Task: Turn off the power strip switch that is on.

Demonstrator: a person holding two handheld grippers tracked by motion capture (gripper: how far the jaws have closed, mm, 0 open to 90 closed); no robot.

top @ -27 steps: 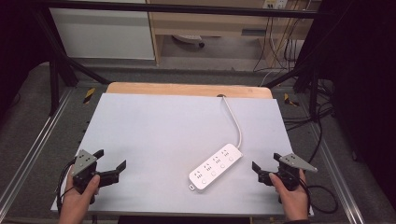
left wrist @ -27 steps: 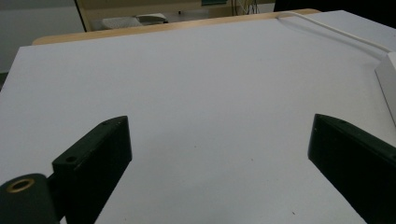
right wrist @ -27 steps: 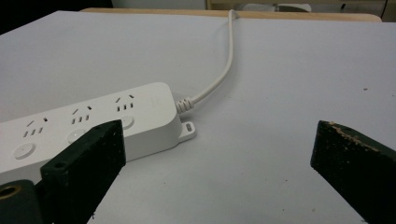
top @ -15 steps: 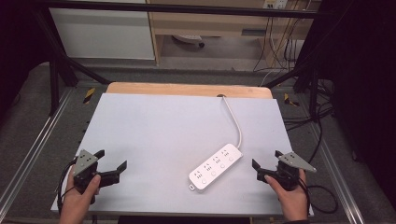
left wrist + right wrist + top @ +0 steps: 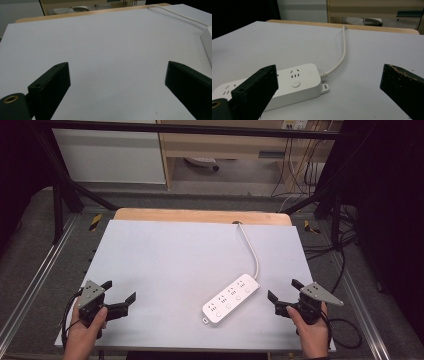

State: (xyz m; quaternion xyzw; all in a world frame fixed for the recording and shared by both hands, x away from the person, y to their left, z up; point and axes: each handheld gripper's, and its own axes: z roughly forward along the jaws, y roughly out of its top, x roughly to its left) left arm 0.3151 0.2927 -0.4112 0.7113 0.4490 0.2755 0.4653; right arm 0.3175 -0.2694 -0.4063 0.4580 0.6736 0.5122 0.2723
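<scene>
Nothing started: power strip point(image 5: 231, 298) lies untouched toward the bench's near right edge, left gripper point(image 5: 118, 300) and right gripper point(image 5: 281, 296) both spread wide, empty, at near corners.

The right gripper point(image 5: 284, 296) has been drawn slightly toward the near table edge – its jaws wide apart with nothing between them, near the power strip point(image 5: 231, 298) – while the left gripper point(image 5: 119, 295) has been shifted only marginally.
</scene>
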